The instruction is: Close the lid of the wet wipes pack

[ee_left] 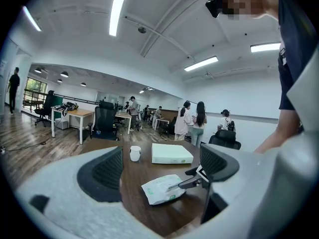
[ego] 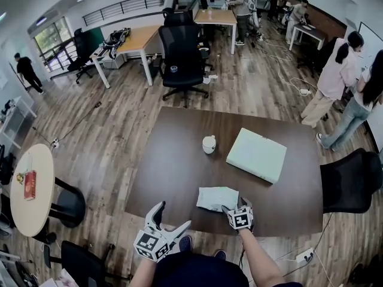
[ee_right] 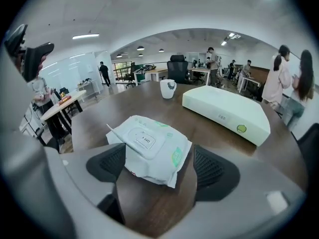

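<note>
Head view, looking steeply down: shows a dark brown table (ego: 179, 166) on a wood-plank floor (ego: 108, 124). Near the table's front edge, a white wet wipes pack (ego: 216, 198) lying flat. Right at the pack's near right corner, the right gripper (ego: 236, 205), jaws spread to either side of that corner. To the left, at the table's front edge and apart from the pack, the left gripper (ego: 172, 216), jaws likewise spread and holding nothing. Farther back on the table, a small white cup (ego: 209, 144), and to its right a pale green box (ego: 257, 154). Beyond the table, a black office chair (ego: 181, 52) and wooden desks (ego: 140, 40); at the far right, two people (ego: 338, 76) standing. Left gripper view: shows both jaws wide apart with only bare tabletop between them. Ahead, the pack with one jaw of the right gripper reaching over its right end; behind that, cup and box side by side. Right gripper view: shows the jaws wide apart, the pack's near end sitting between them, closer to the left-hand jaw and not squeezed. On top of the pack, the rectangular lid (ee_right: 144, 140), facing up and lying low; along its left side, a thin white edge sticking up, so cannot tell whether it is pressed fully shut. Behind the pack, the cup, with the box at right.
</note>
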Motion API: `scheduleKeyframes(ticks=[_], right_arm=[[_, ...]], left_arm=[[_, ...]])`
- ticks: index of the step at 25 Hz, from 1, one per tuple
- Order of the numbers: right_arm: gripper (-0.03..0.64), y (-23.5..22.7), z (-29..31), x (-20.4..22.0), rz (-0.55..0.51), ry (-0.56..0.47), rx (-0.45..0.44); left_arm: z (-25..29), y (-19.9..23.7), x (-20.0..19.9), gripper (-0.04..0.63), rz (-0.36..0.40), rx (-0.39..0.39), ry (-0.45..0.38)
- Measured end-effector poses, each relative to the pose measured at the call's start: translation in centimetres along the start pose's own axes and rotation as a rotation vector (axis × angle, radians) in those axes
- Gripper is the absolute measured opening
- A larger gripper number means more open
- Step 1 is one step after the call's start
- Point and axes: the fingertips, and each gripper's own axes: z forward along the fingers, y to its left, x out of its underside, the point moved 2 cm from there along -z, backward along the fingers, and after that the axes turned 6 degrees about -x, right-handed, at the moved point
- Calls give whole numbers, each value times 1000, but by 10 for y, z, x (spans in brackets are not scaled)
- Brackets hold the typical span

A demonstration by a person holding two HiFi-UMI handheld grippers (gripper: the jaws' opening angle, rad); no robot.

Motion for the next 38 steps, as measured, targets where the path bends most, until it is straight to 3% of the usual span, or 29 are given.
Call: scheduleKeyframes(ticks=[6, 14, 19, 30, 38], right_arm=[[434, -3, 9, -6, 145, -9, -15], [434, -4, 21, -10, 257, 8, -1], [434, -5, 36, -14, 278, 35, -8], [434, -21, 57, -16, 283, 121, 65], [440, -25, 67, -16, 284, 166, 56]], left_arm=[[0, 4, 3, 471, -7, -5, 0], [-5, 5, 2, 471, -13, -10, -1], [-4, 6, 4, 471, -14, -12, 5], [-11, 17, 10, 471, -15, -32, 29], [-7, 23, 10, 471, -29, -50, 36]])
